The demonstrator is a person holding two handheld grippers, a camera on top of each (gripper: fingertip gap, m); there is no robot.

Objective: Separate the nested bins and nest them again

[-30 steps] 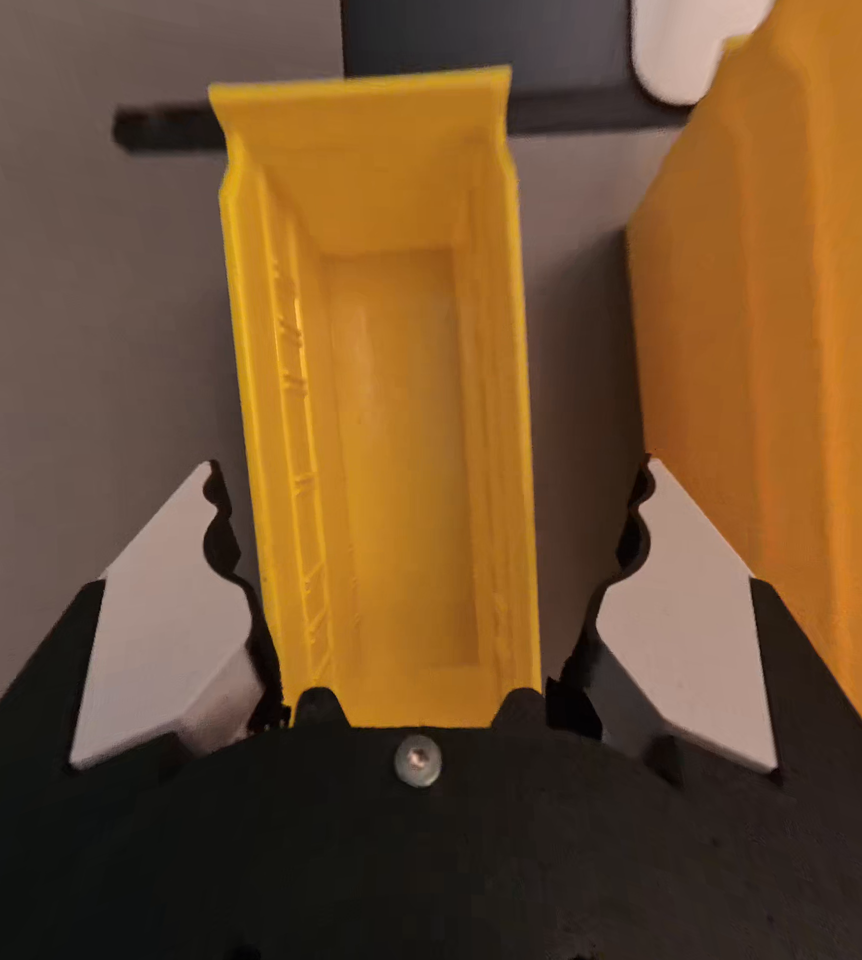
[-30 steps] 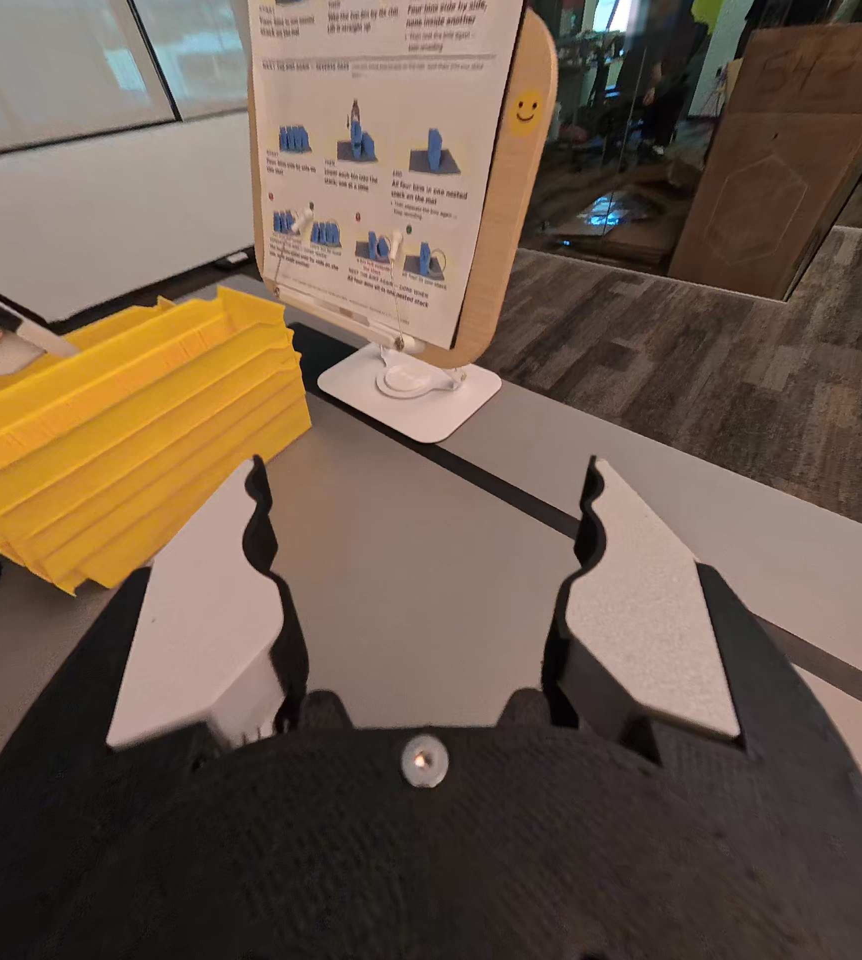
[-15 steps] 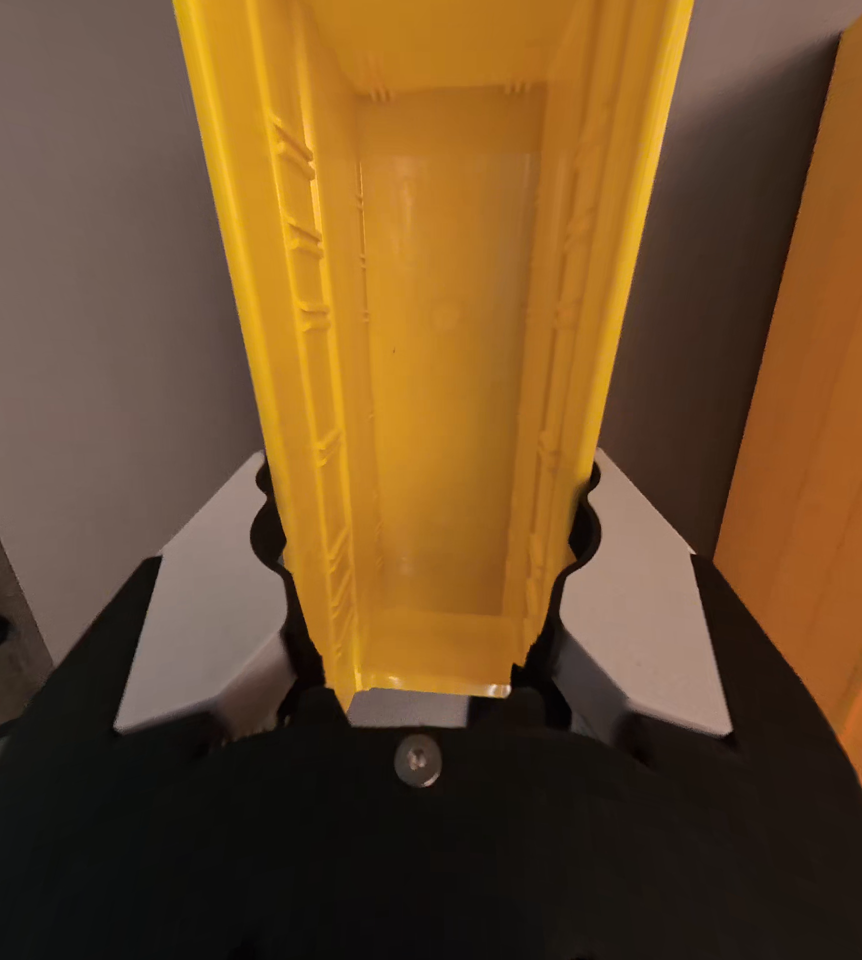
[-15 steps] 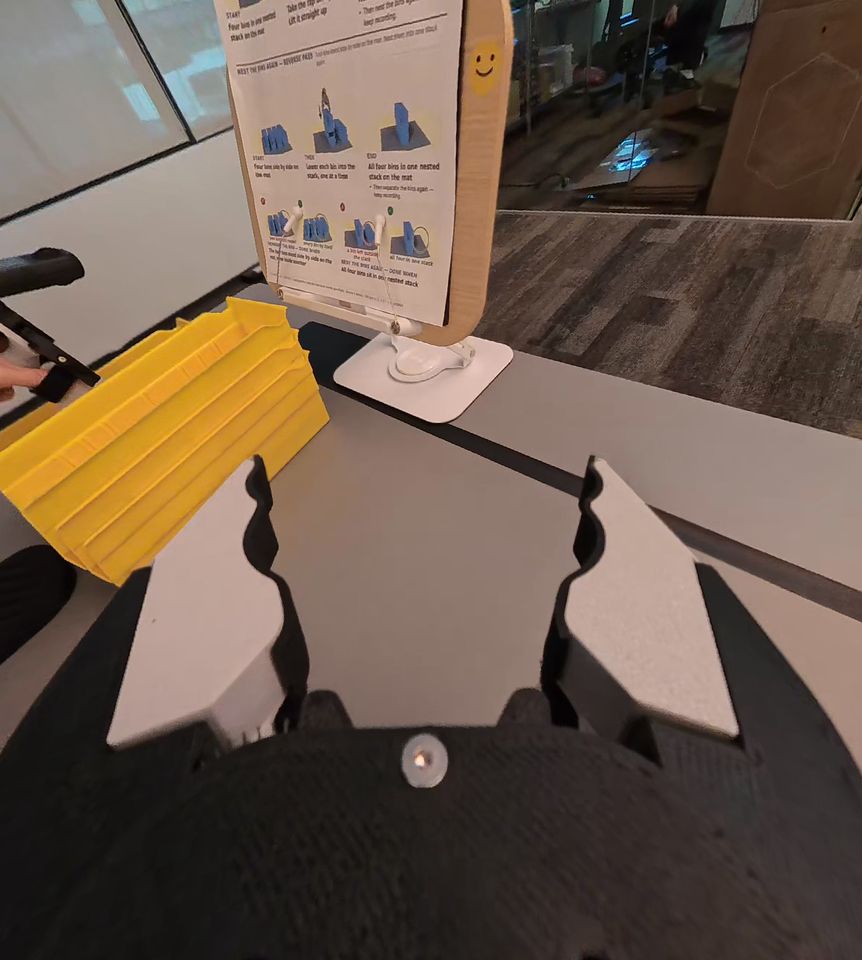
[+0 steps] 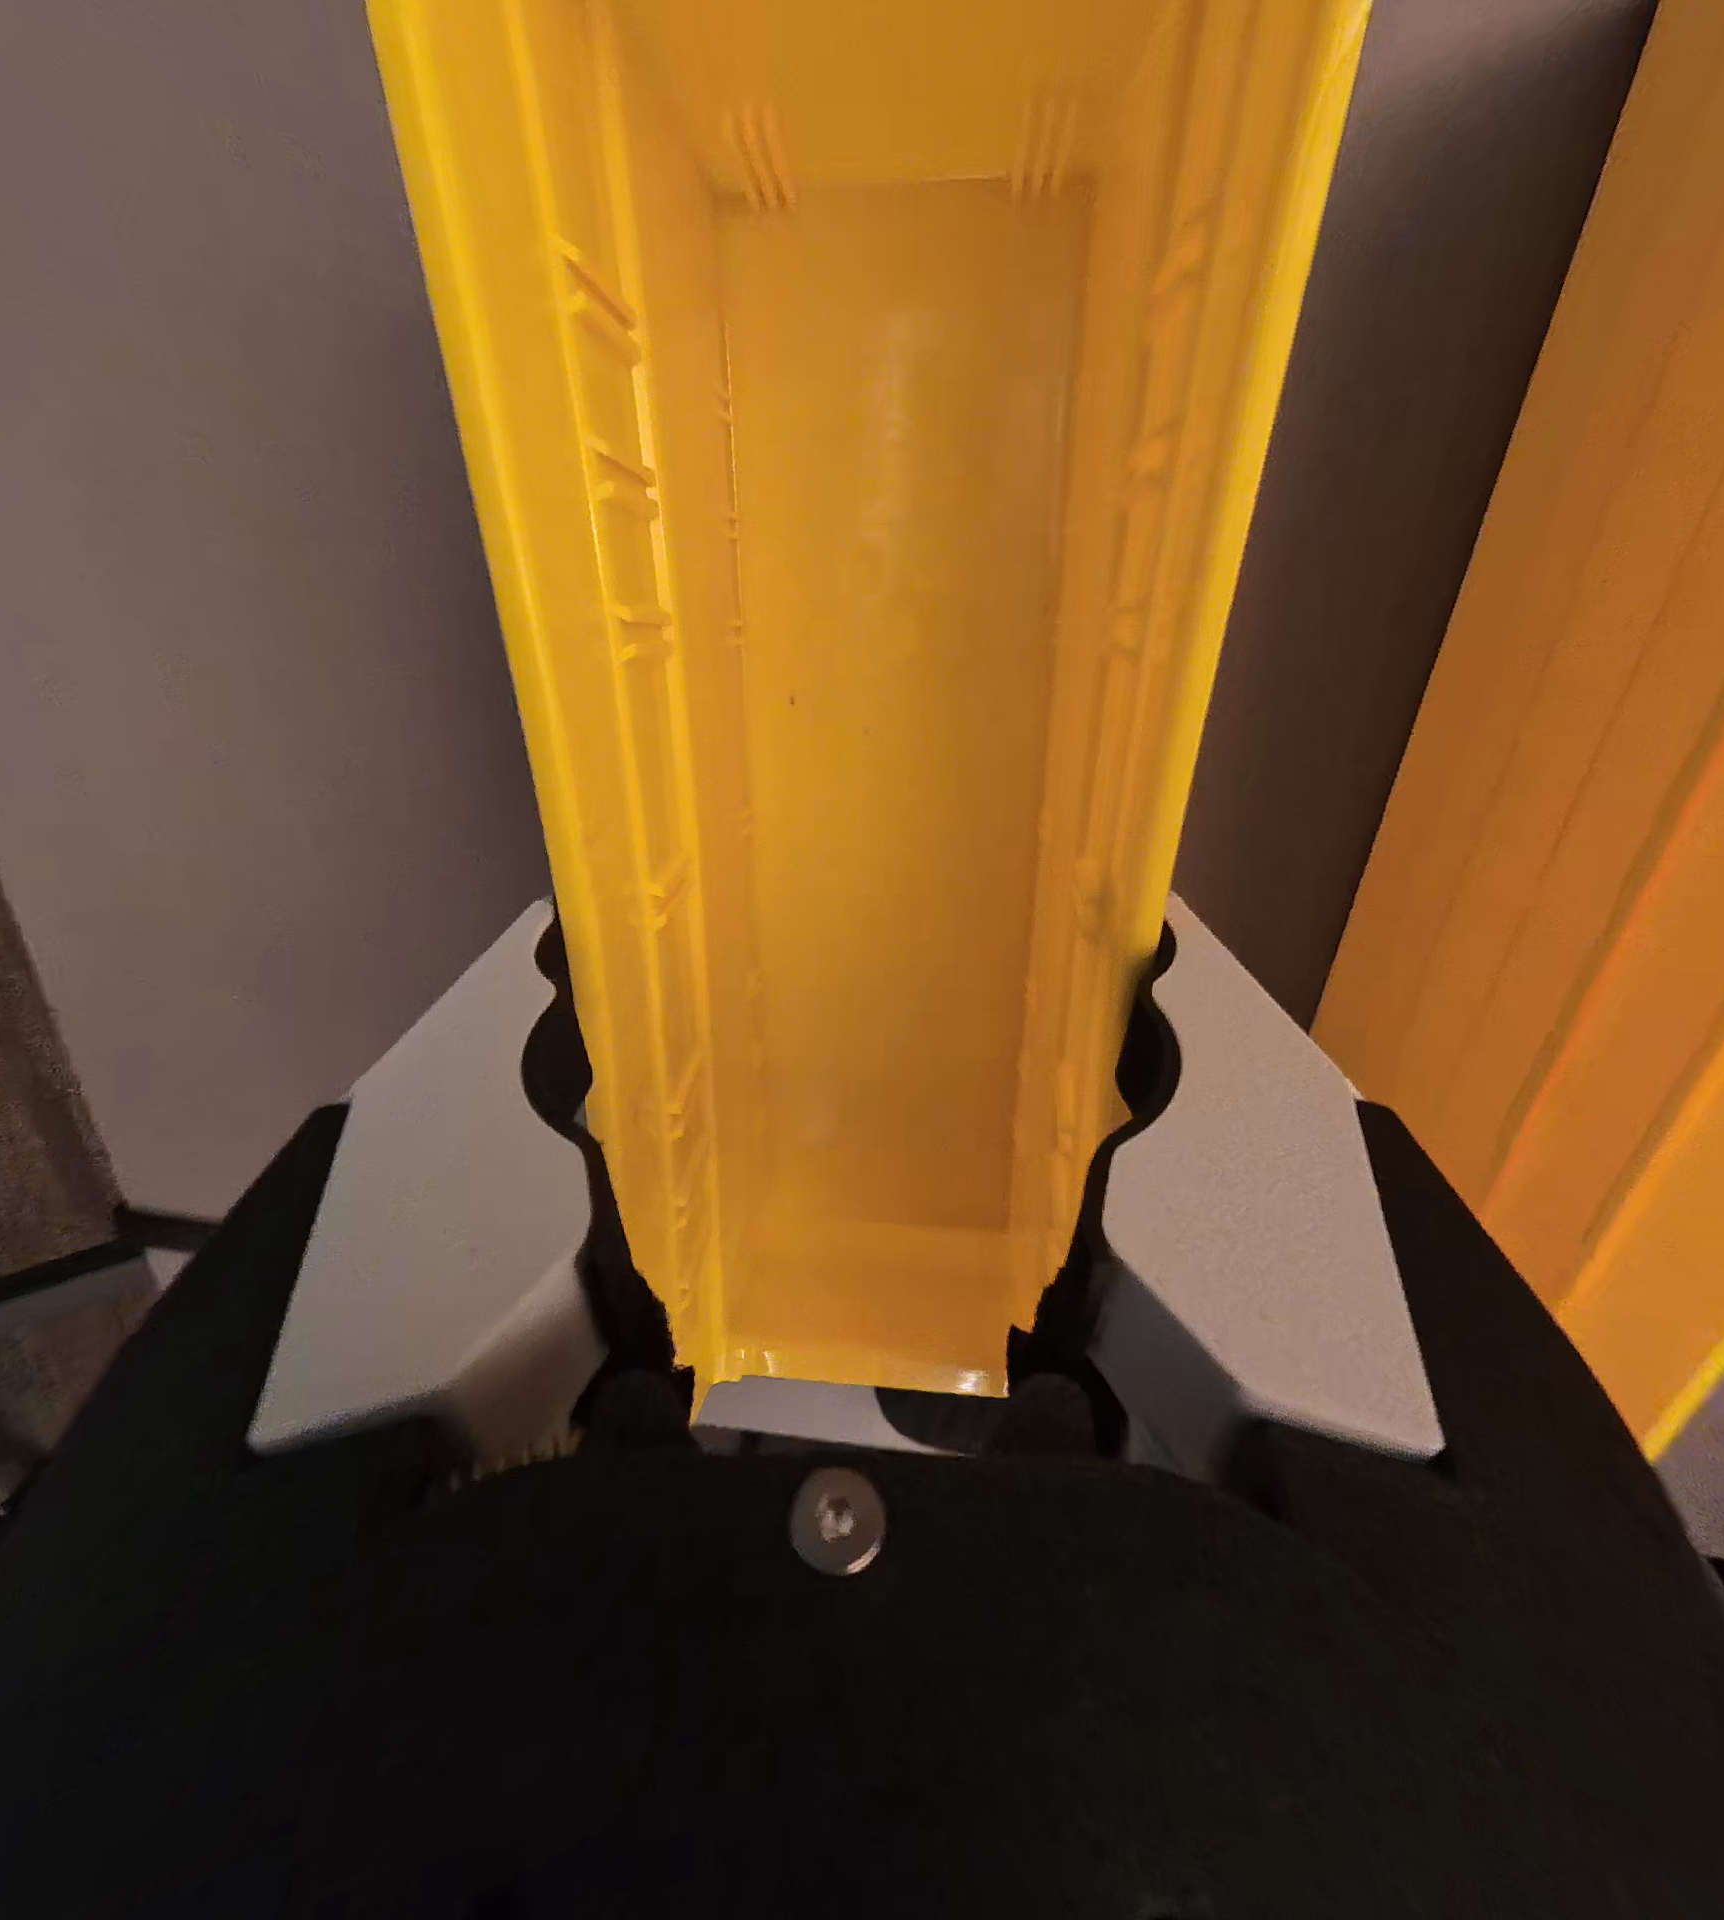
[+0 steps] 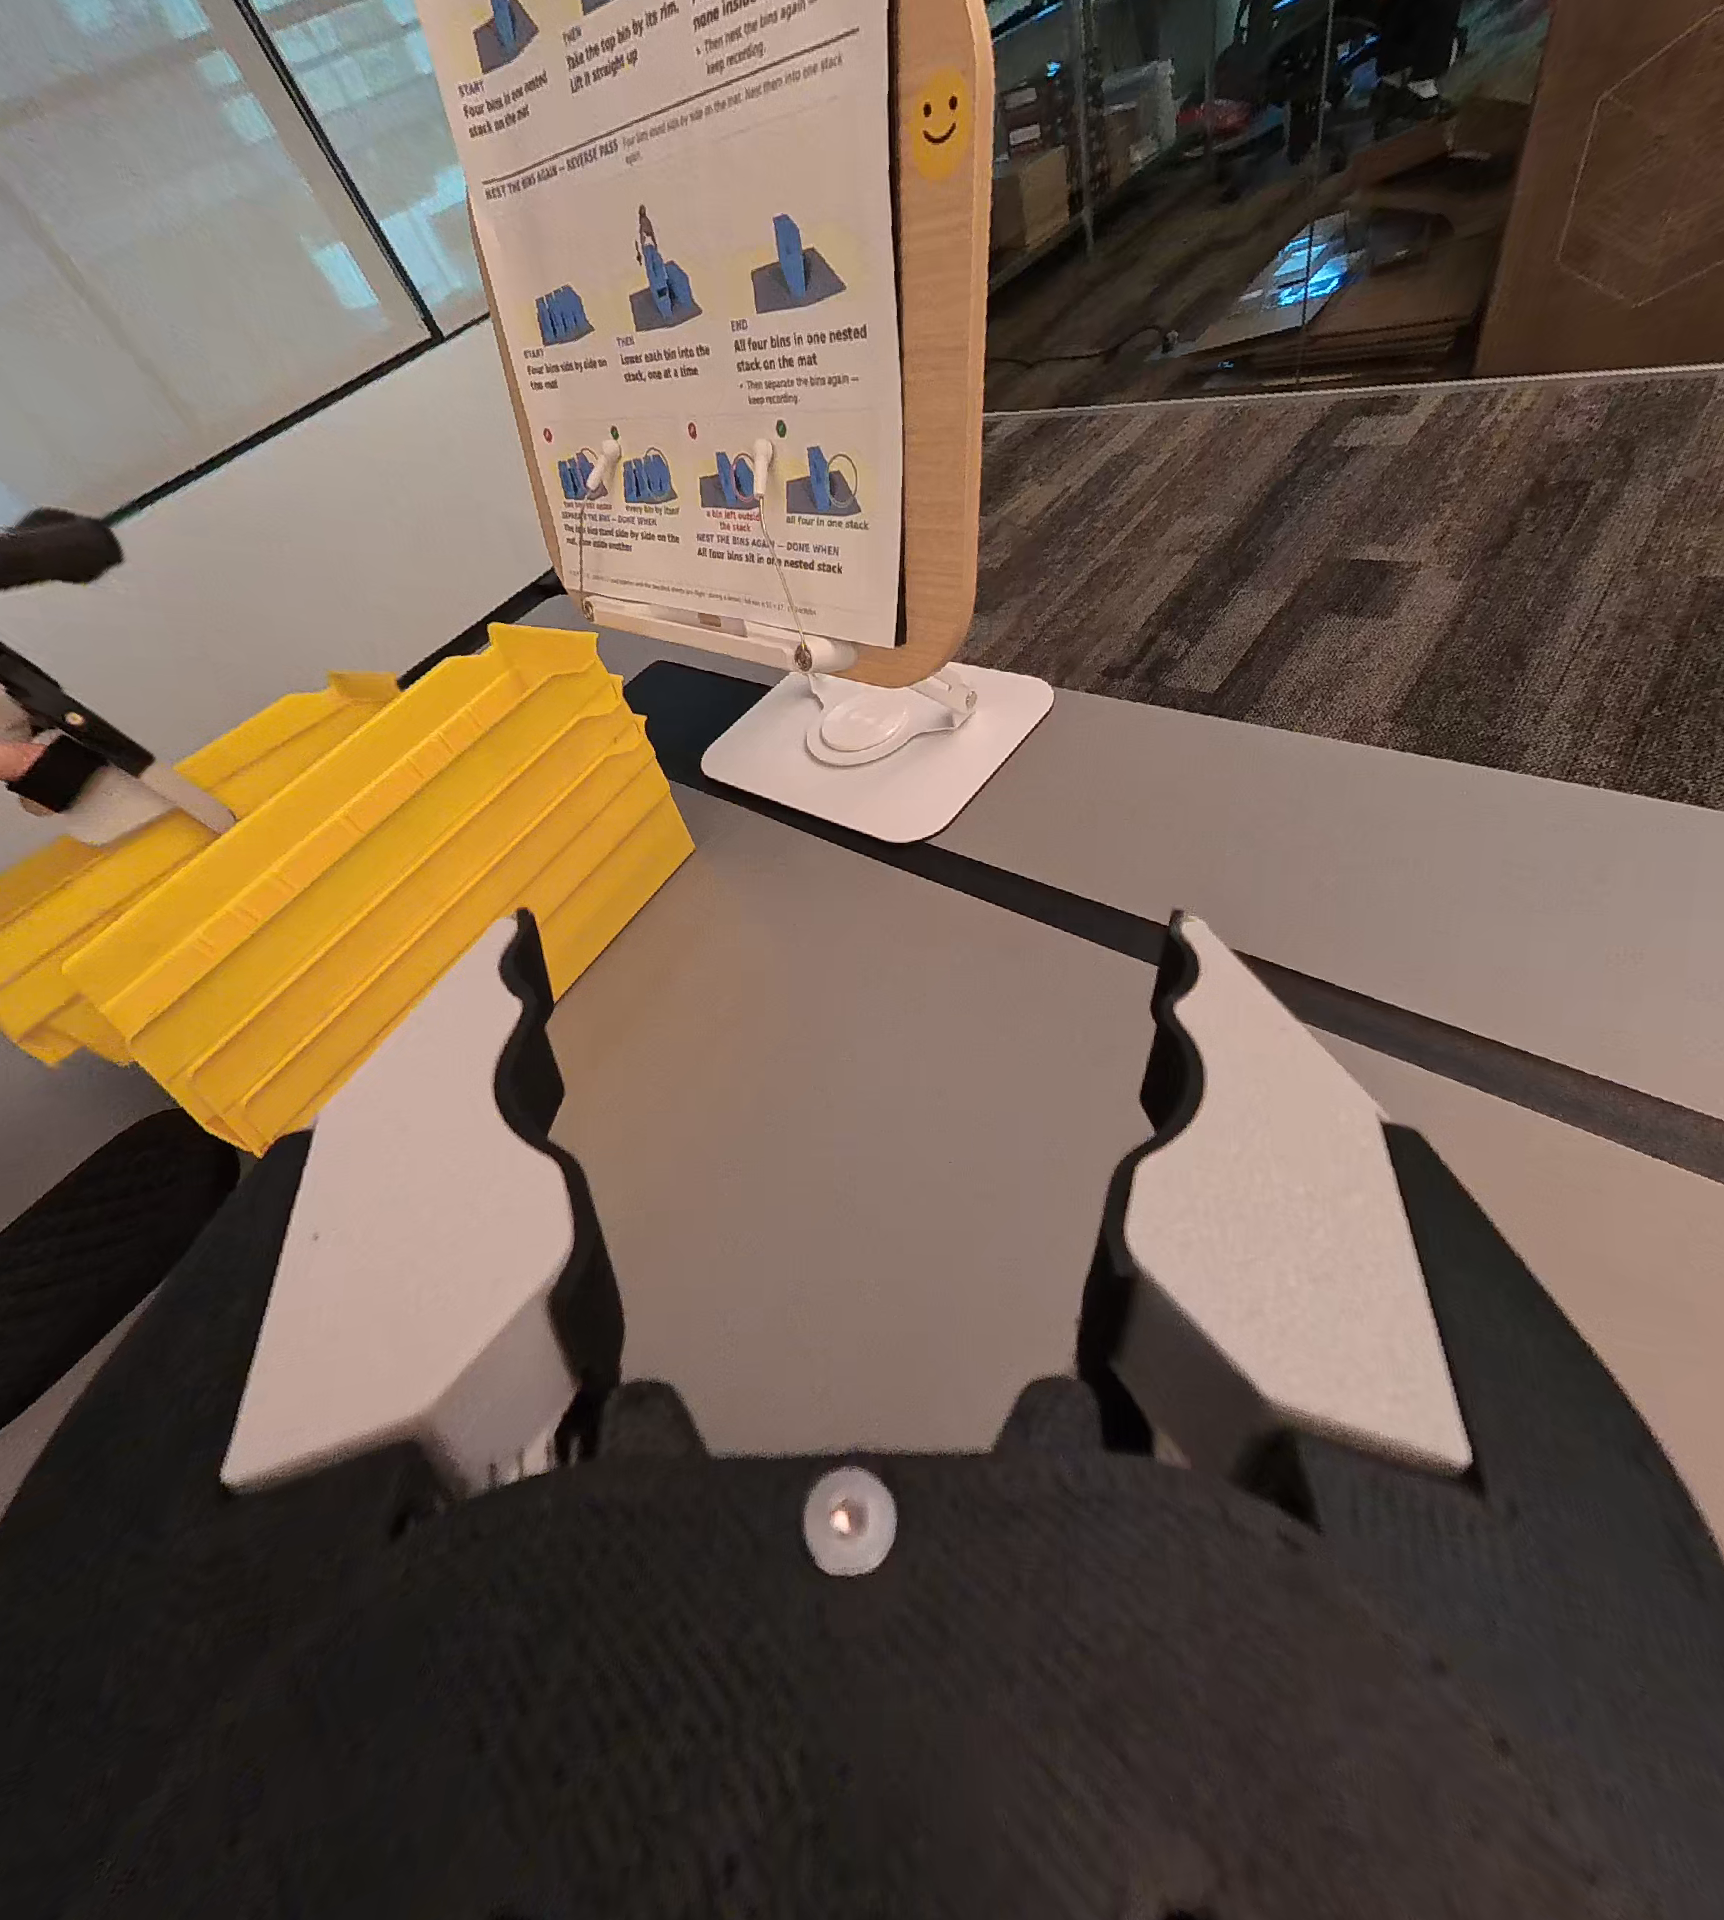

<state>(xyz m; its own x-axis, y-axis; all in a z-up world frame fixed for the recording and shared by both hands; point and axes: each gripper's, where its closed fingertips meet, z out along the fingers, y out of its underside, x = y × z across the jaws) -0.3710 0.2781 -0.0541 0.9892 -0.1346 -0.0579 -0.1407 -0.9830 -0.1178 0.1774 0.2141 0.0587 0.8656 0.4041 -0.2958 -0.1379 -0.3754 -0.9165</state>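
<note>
Yellow plastic bin (image 5: pixel 868 727), long and narrow, is pinched by its two side walls in my left gripper (image 5: pixel 853 1039), both pads pressed on it. My right gripper (image 6: pixel 847 1039) is spread wide over the grey tabletop (image 6: pixel 837 1091) with nothing between its fingers. Left of it sits the nested yellow bin stack (image 6: pixel 370 883), just beside the held bin. Farther back stands an instruction sheet on a wooden board (image 6: pixel 941 312) with a white base.
</note>
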